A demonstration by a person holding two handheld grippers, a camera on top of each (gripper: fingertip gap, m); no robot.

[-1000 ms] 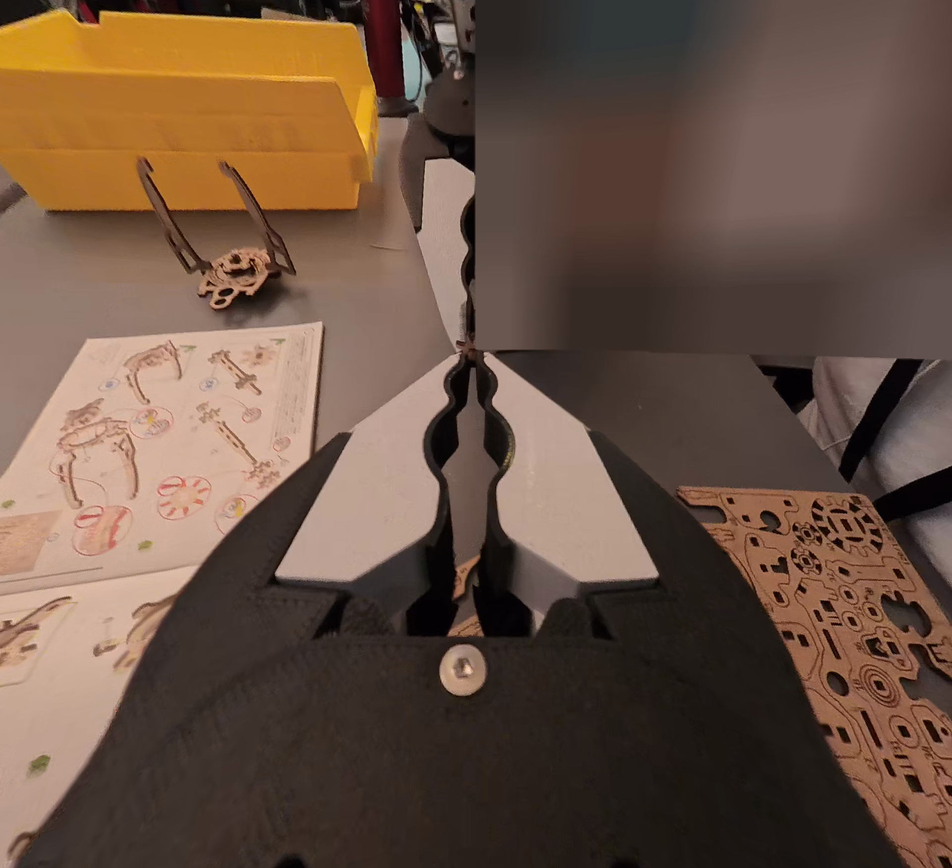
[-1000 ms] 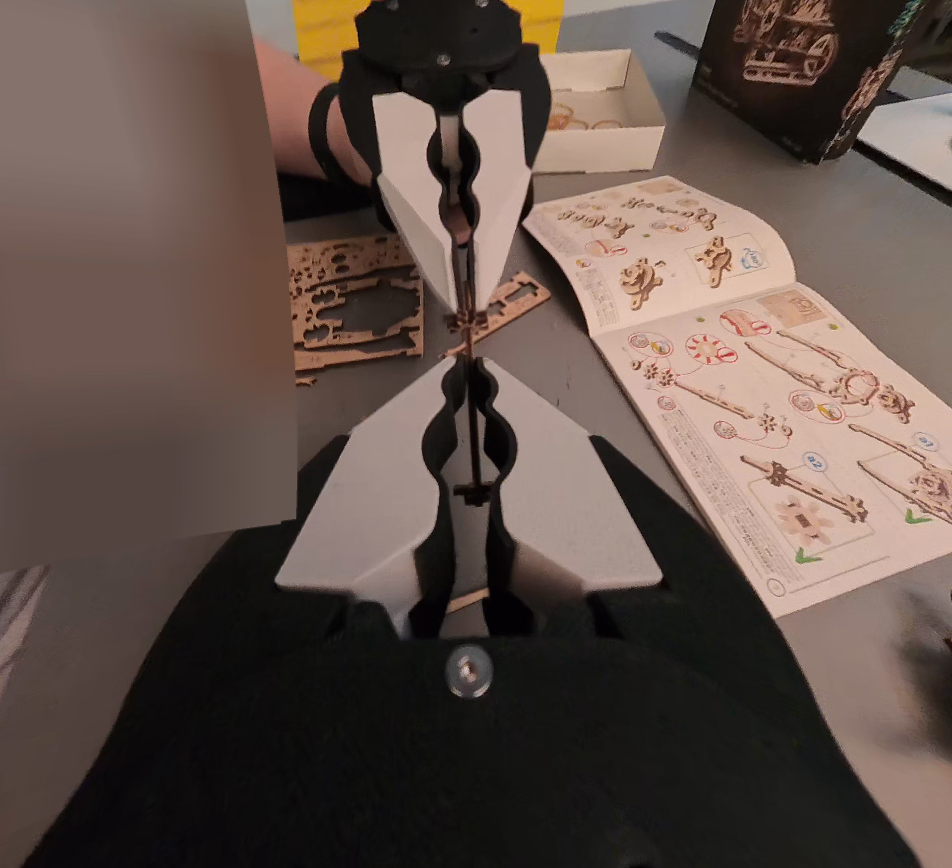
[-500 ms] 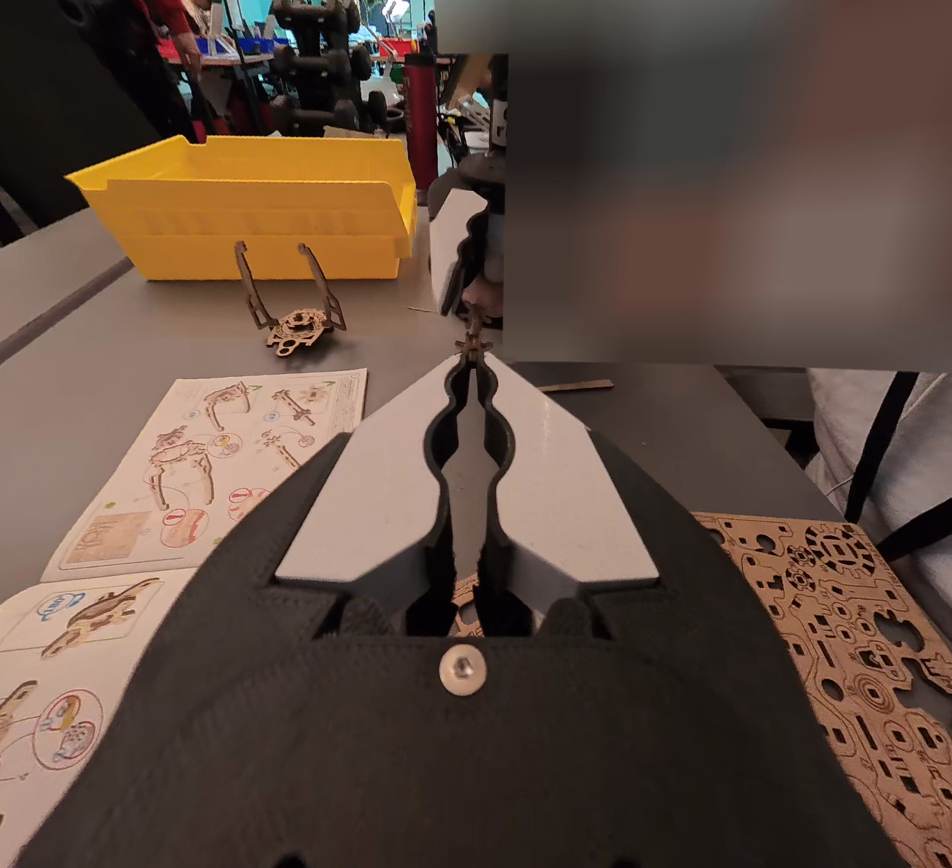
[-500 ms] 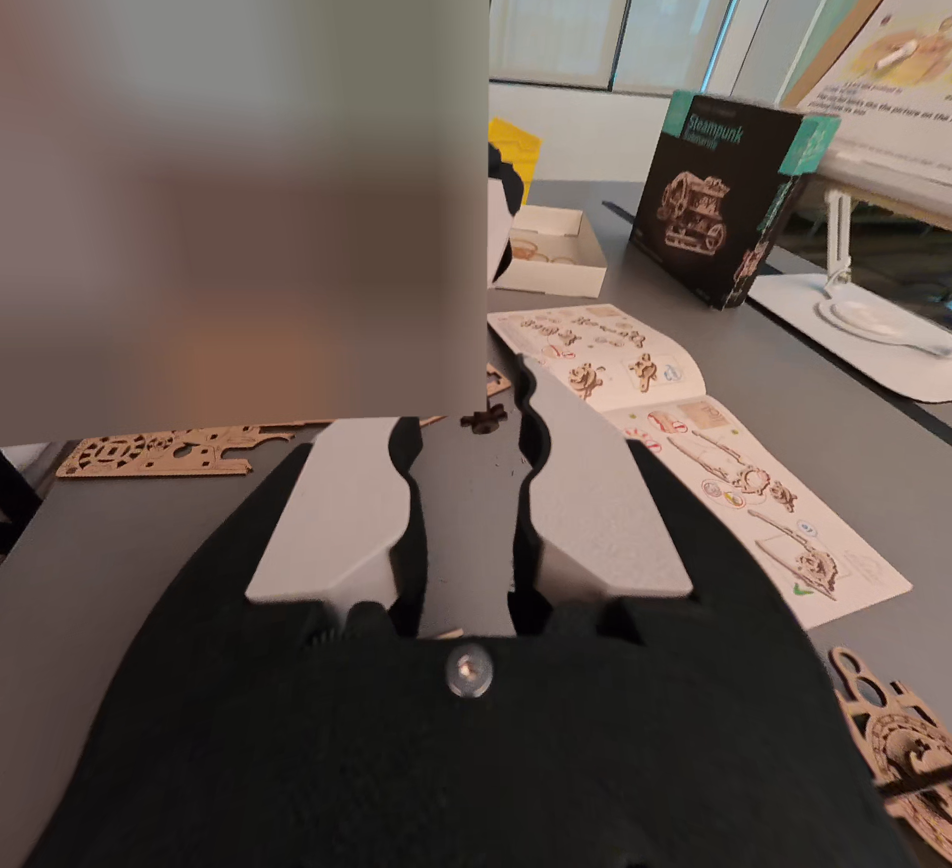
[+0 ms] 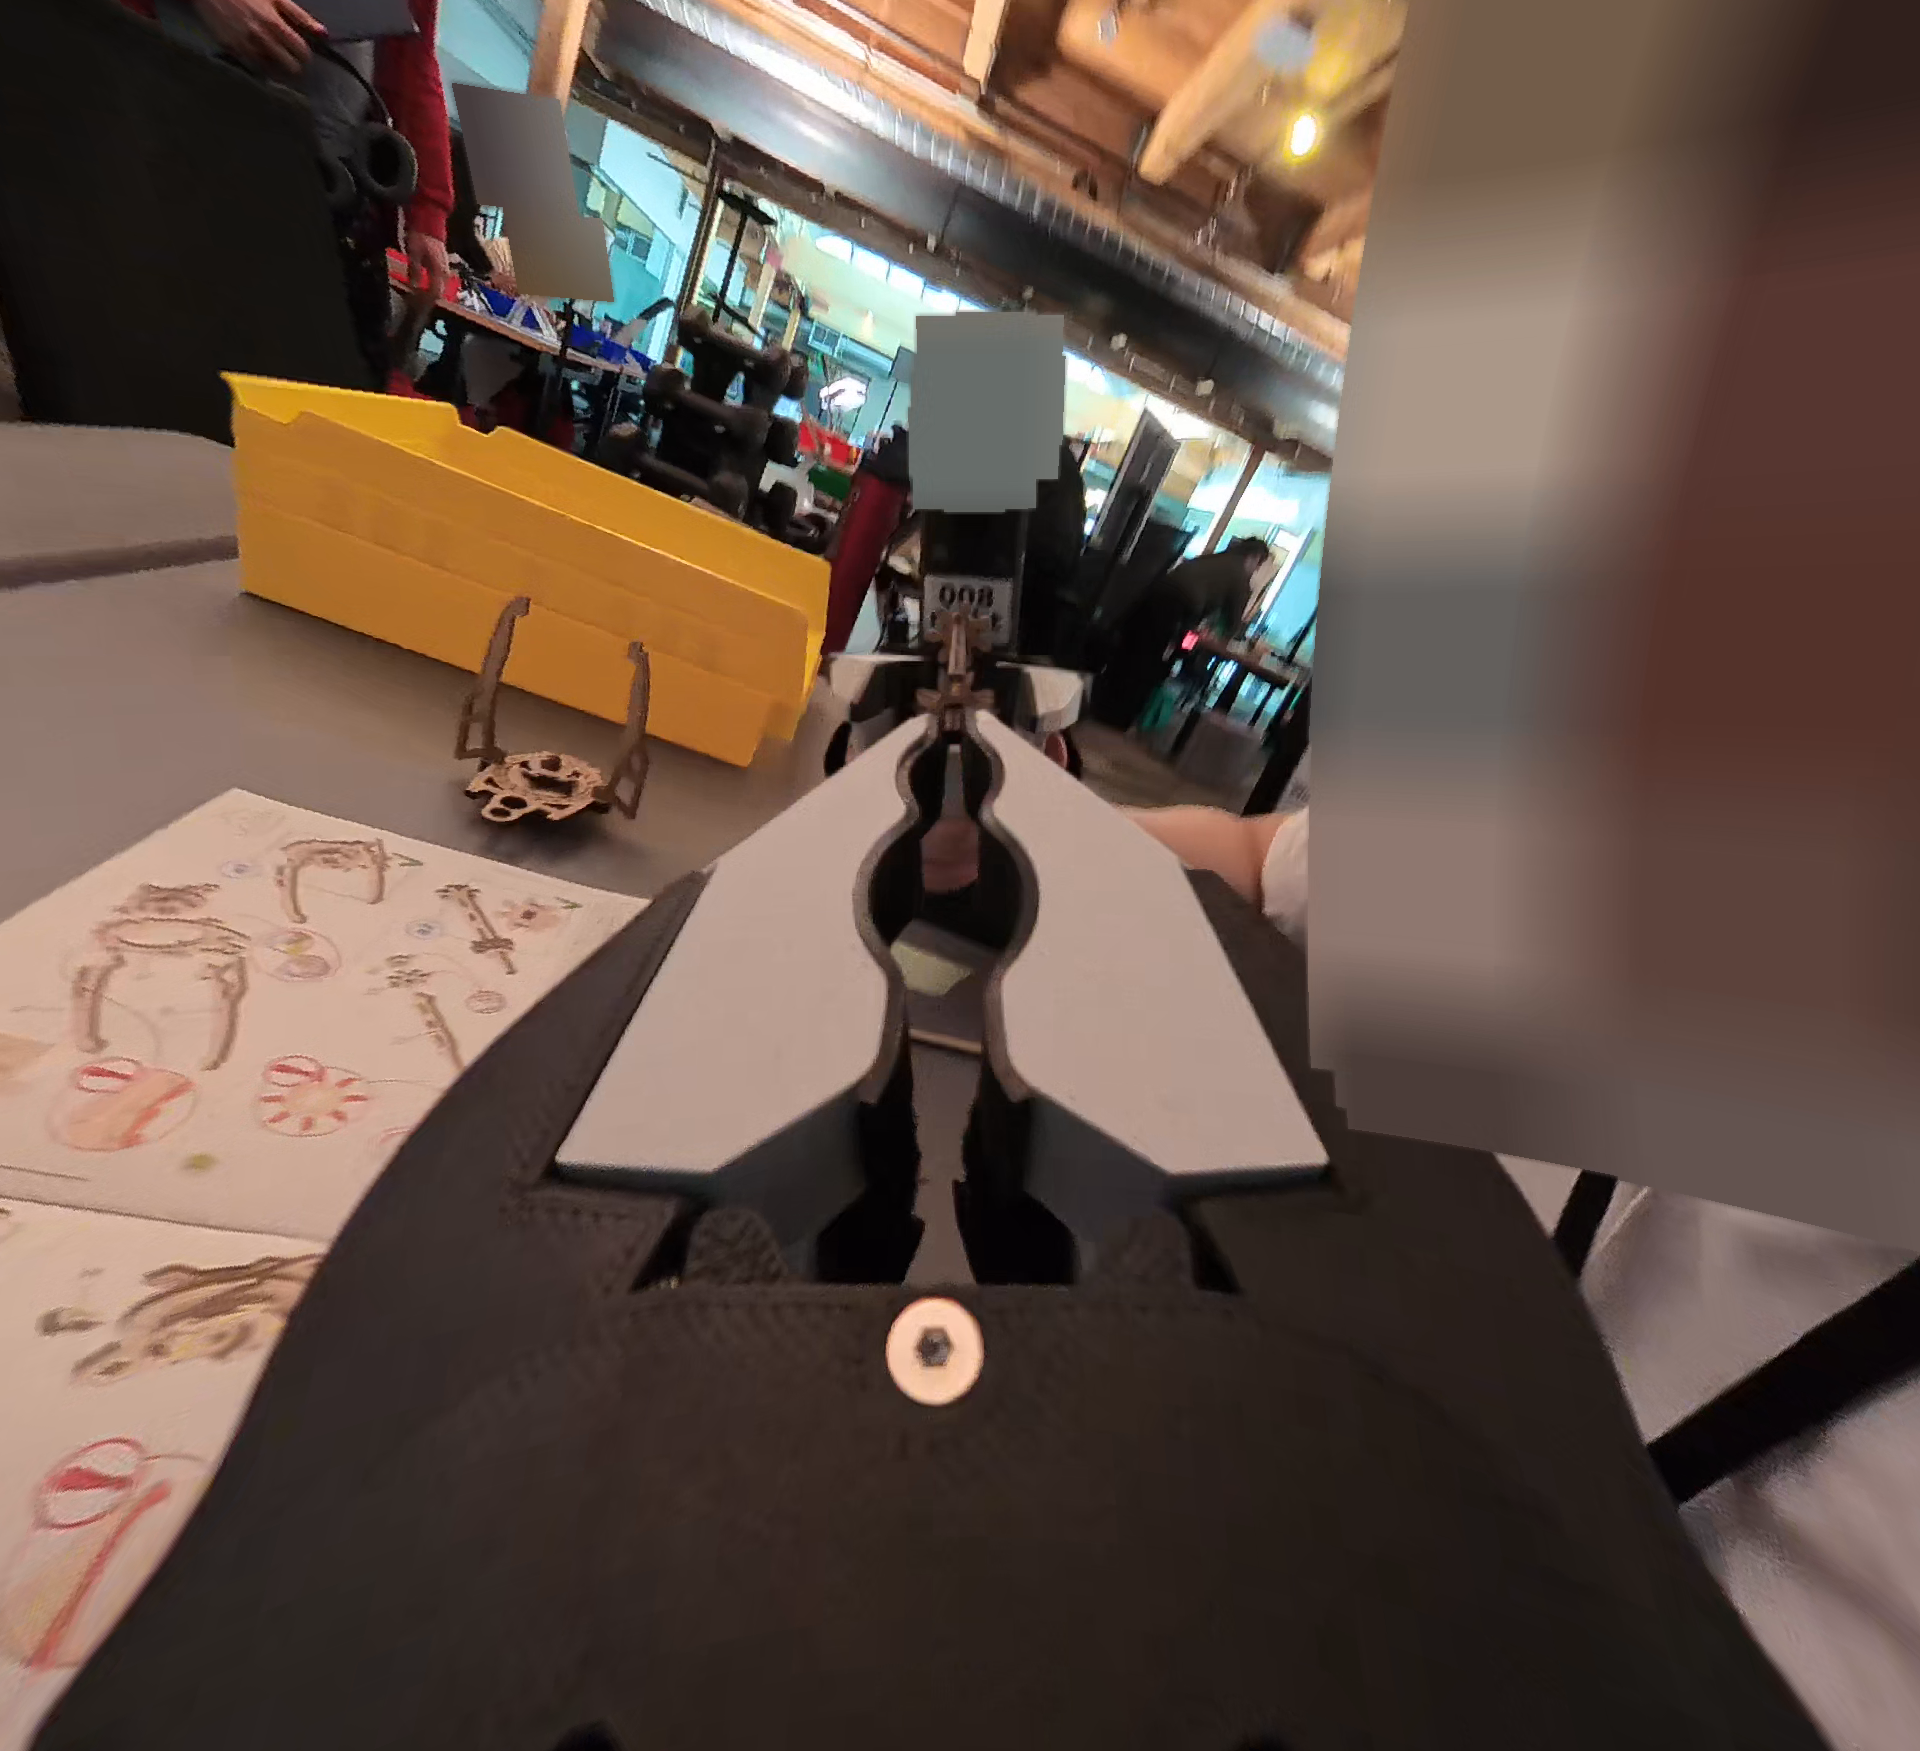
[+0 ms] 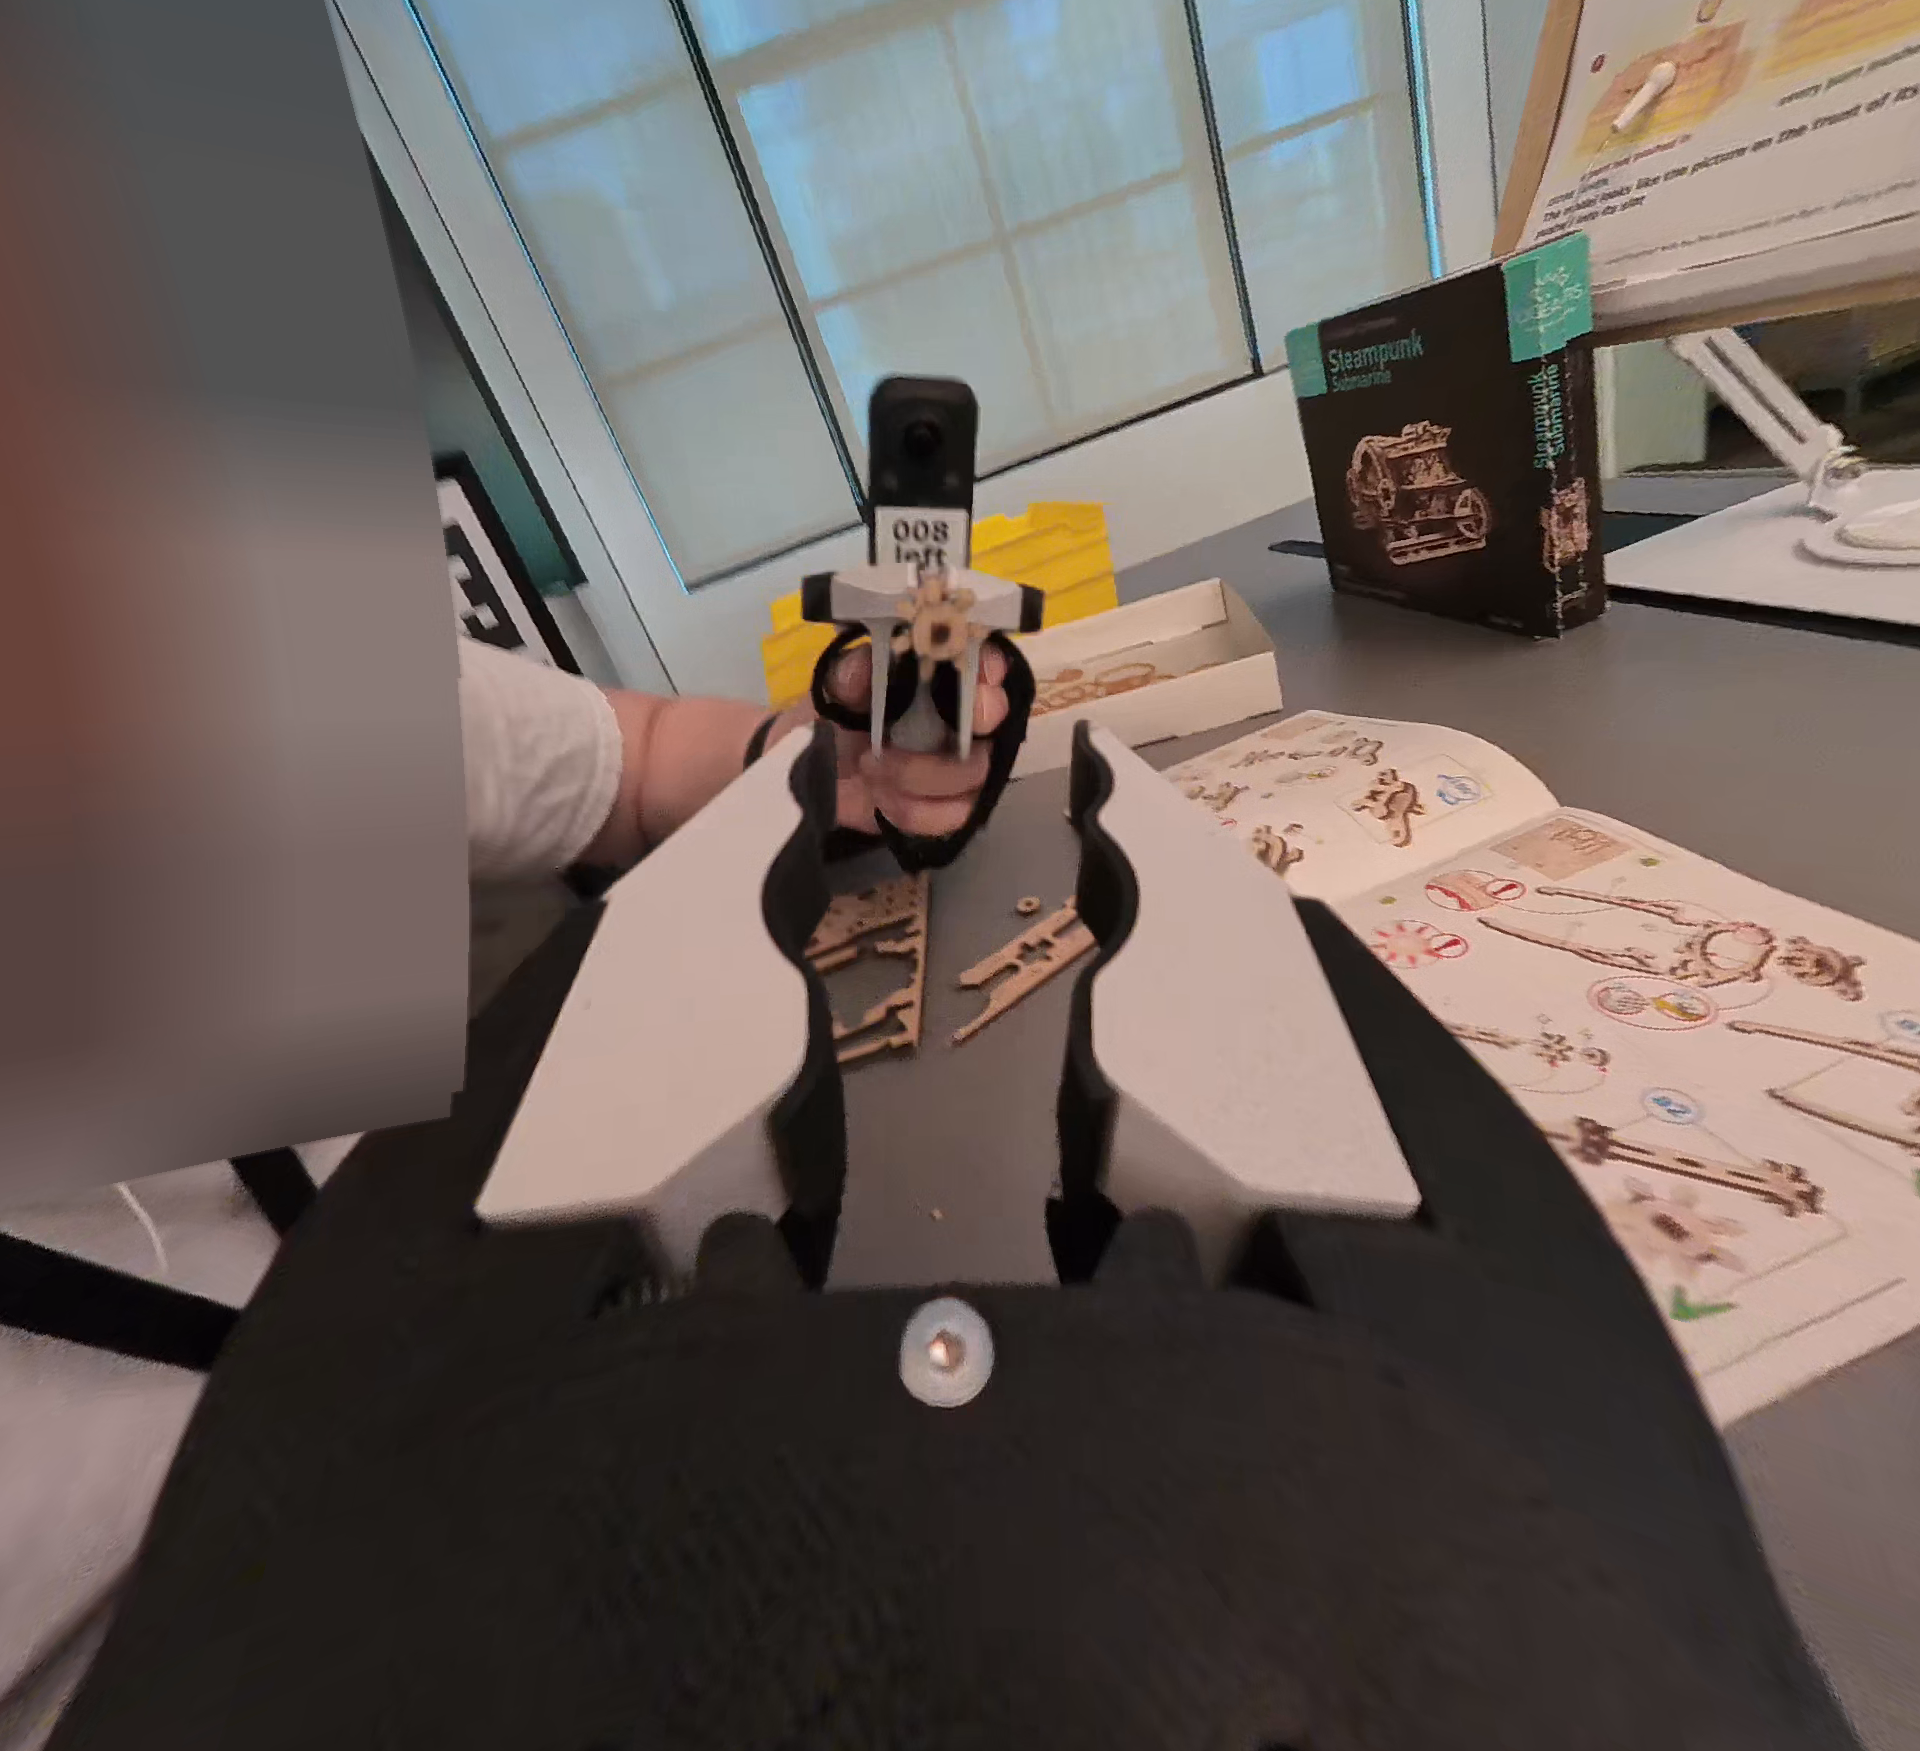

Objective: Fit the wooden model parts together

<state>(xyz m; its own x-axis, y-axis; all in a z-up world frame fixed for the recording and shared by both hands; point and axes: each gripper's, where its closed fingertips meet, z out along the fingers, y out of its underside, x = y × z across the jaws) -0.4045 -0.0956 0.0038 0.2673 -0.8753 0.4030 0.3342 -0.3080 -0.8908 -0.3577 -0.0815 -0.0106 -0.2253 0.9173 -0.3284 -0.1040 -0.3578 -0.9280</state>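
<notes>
My left gripper (image 5: 948, 733) is shut on a thin wooden stick with a small gear (image 5: 951, 667) at its tip and holds it up off the table. In the right wrist view the left gripper (image 6: 925, 662) points at the camera with the gear (image 6: 940, 629) at its front. My right gripper (image 6: 951, 745) is open and empty, a short way in front of the gear and apart from it. A wooden part sheet (image 6: 873, 963) and a loose wooden strip (image 6: 1023, 963) lie on the grey table below it.
A yellow bin (image 5: 520, 558) stands at the back, with a small wooden sub-assembly (image 5: 551, 766) in front of it. An open instruction booklet (image 6: 1558, 974) lies to the right. A black kit box (image 6: 1444, 475) and a white tray box (image 6: 1143, 673) stand farther back.
My right gripper has opened, let go of the stick and drawn back from it. My left gripper keeps the stick, and both grippers have tilted upward.
</notes>
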